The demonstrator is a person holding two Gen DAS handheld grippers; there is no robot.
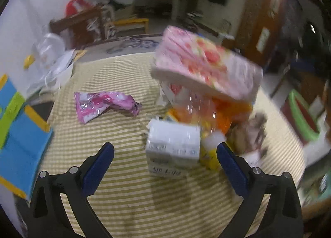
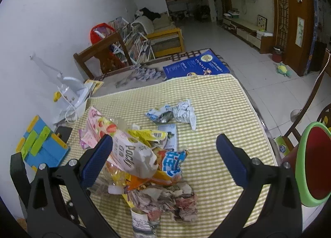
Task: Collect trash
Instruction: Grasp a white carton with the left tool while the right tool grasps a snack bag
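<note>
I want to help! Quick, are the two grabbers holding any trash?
Left gripper: open, holding nothing.
Right gripper: open, holding nothing.

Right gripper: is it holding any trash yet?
No: the right gripper stands wide open above the trash pile, its blue fingers closed on nothing.
</note>
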